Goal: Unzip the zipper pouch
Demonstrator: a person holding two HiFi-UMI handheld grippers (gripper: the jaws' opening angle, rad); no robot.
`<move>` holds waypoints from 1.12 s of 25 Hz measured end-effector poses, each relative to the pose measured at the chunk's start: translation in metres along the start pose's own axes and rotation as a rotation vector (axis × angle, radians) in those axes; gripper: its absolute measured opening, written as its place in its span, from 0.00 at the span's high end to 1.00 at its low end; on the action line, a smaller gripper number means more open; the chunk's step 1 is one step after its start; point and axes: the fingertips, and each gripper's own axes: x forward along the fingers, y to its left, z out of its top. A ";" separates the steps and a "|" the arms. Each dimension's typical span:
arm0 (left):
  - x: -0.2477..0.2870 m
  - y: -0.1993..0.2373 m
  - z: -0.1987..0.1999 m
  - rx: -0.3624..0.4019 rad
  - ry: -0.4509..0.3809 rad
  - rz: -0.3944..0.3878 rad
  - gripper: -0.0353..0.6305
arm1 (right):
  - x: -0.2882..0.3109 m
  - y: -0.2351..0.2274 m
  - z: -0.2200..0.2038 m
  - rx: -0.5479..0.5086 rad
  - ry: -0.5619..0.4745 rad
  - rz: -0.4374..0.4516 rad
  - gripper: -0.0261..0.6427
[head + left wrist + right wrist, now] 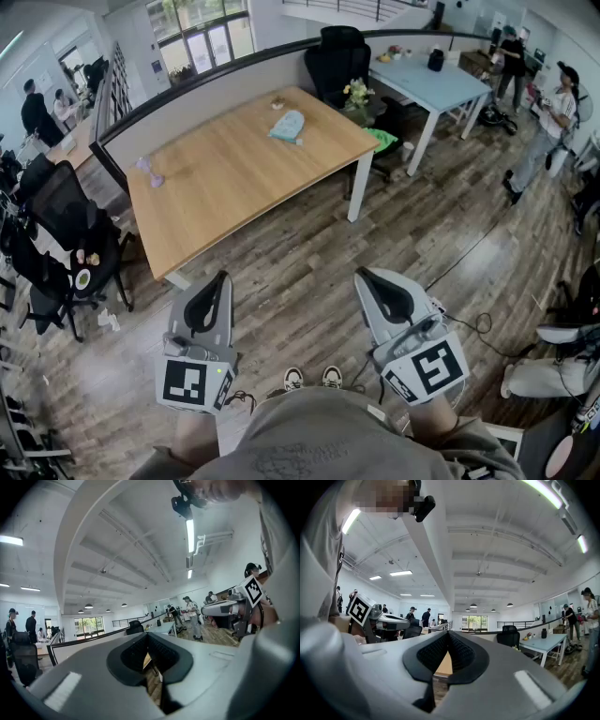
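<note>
Head view: light-blue pouch (288, 125) lying on the wooden table (225, 187). The left gripper (217, 286) and right gripper (370, 281) are over the floor (309, 253), well apart from the pouch.
Left gripper view: fingers (131, 656) closed together, holding nothing.
Right gripper view: fingers (433, 653) closed together, holding nothing.

Long wooden desk (234, 187) on white legs, small purple object (148, 172) near its left end, pale blue desk (441, 82) beyond, black office chairs (58, 211) at left, wood-plank floor (309, 272), standing person (553, 117) at right
</note>
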 end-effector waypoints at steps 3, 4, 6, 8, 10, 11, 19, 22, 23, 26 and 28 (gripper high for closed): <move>0.008 -0.006 0.000 -0.001 0.006 -0.005 0.95 | -0.002 -0.012 0.000 0.043 -0.012 -0.012 0.94; 0.010 -0.008 -0.001 -0.004 0.010 -0.005 0.95 | -0.004 -0.016 0.000 0.059 -0.019 -0.016 0.94; 0.015 -0.013 -0.003 -0.009 0.014 -0.005 0.95 | -0.007 -0.024 0.001 0.077 -0.038 -0.024 0.94; 0.021 -0.020 -0.003 -0.010 0.017 -0.007 0.95 | -0.009 -0.031 0.002 0.078 -0.050 -0.027 0.94; 0.027 -0.027 -0.002 -0.011 0.019 -0.015 0.95 | -0.011 -0.039 0.002 0.069 -0.049 -0.032 0.94; 0.031 -0.031 -0.002 -0.011 0.020 -0.020 0.95 | -0.011 -0.043 0.000 0.066 -0.045 -0.034 0.94; 0.054 -0.063 -0.007 -0.026 0.012 -0.024 0.95 | -0.023 -0.076 -0.024 0.064 -0.016 -0.039 0.94; 0.067 -0.067 -0.008 -0.040 0.009 -0.008 0.95 | -0.025 -0.089 -0.026 0.073 -0.029 -0.065 0.94; 0.071 -0.066 -0.008 -0.039 0.007 0.001 0.95 | -0.025 -0.095 -0.026 0.075 -0.044 -0.078 0.94; 0.086 -0.062 -0.013 -0.029 0.011 0.023 0.76 | -0.020 -0.111 -0.027 0.076 -0.068 -0.109 0.72; 0.094 -0.060 -0.019 -0.032 0.016 0.029 0.70 | -0.016 -0.119 -0.033 0.074 -0.062 -0.120 0.70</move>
